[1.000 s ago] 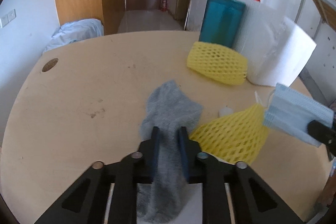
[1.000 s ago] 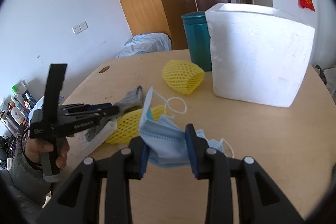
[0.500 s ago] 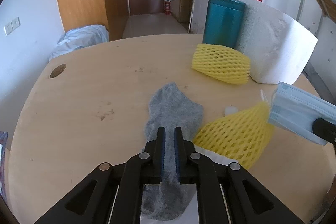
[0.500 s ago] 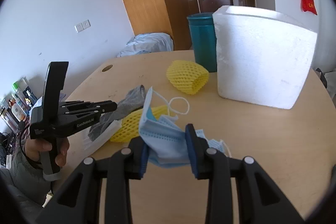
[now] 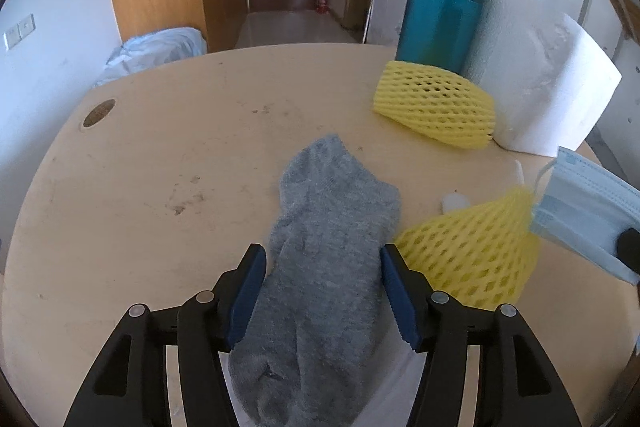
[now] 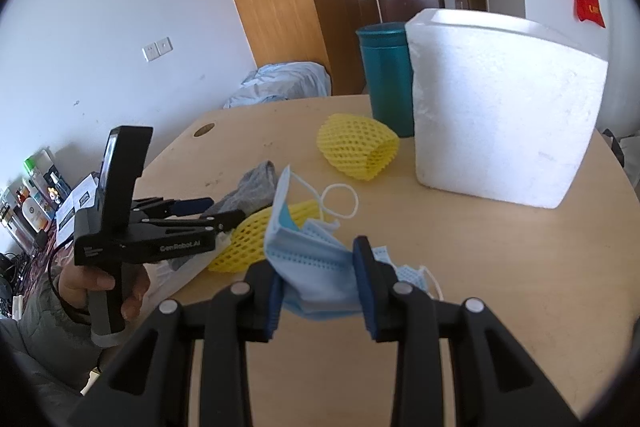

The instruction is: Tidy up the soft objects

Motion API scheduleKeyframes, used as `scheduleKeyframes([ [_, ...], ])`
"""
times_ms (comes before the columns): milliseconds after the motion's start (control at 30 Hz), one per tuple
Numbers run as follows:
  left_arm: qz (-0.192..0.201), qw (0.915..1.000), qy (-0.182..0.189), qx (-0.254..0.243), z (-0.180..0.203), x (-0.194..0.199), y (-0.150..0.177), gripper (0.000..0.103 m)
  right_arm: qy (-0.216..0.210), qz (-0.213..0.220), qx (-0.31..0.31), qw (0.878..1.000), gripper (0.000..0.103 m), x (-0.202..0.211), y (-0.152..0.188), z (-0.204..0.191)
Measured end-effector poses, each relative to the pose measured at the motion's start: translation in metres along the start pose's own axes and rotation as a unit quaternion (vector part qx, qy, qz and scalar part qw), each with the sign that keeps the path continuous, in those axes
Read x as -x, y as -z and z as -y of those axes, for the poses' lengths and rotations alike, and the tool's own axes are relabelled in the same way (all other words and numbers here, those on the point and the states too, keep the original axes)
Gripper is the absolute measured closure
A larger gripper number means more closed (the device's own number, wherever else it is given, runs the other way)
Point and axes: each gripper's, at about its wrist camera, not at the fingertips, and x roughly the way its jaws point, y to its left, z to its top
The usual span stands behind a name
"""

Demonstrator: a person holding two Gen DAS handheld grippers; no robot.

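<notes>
A grey sock (image 5: pixel 332 227) lies on the wooden table (image 5: pixel 160 167), its near end on a white sheet (image 5: pixel 400 387). My left gripper (image 5: pixel 322 255) straddles it. Its jaws are opening, and the blue pads stand clear of the sock on both sides. From the right wrist view the left gripper (image 6: pixel 216 211) hovers low over the sock (image 6: pixel 252 187). My right gripper (image 6: pixel 318 267) is shut on a bunch of blue face masks (image 6: pixel 312 267), held above the table. One yellow foam net (image 5: pixel 472 259) lies right of the sock, another yellow foam net (image 5: pixel 436 107) farther back.
A white foam box (image 6: pixel 500 115) and a teal bin (image 6: pixel 384 75) stand at the table's far side. A person's hand (image 6: pixel 100 287) holds the left gripper at the table's left edge. A cable hole (image 5: pixel 98 111) sits at far left.
The left jaws, shut on the sock before, have spread apart and let it go. The sock now lies flat and wider. The right gripper keeps the masks, unmoved.
</notes>
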Motion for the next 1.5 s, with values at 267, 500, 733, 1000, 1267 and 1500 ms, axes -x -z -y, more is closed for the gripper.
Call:
scheduleKeyframes([
  [267,-0.004,0.9999,0.013,-0.003,-0.002,-0.002,-0.001,0.09,0.003,0.003,-0.006,1.0,0.066,0.003,0.002,0.002],
  [500,0.057,0.9982,0.019,-0.005,-0.002,0.039,-0.005,0.093,0.002,0.008,-0.005,1.0,0.066,0.006,0.002,0.001],
  [733,0.094,0.9953,0.022,-0.008,0.0,0.072,-0.003,0.093,0.0,0.014,-0.002,1.0,0.066,0.011,0.002,-0.003],
  [1000,0.114,0.9931,0.026,-0.005,-0.005,0.092,-0.002,0.093,0.0,0.029,-0.003,1.0,0.066,0.021,-0.002,-0.003],
  [1267,0.126,0.9914,0.033,-0.004,-0.006,0.109,0.002,0.093,0.0,0.03,-0.005,1.0,0.066,0.021,-0.001,-0.004],
  [1500,0.122,0.9908,0.055,-0.018,0.014,0.107,0.008,0.093,0.015,-0.01,-0.002,1.0,0.066,0.003,0.004,-0.004],
])
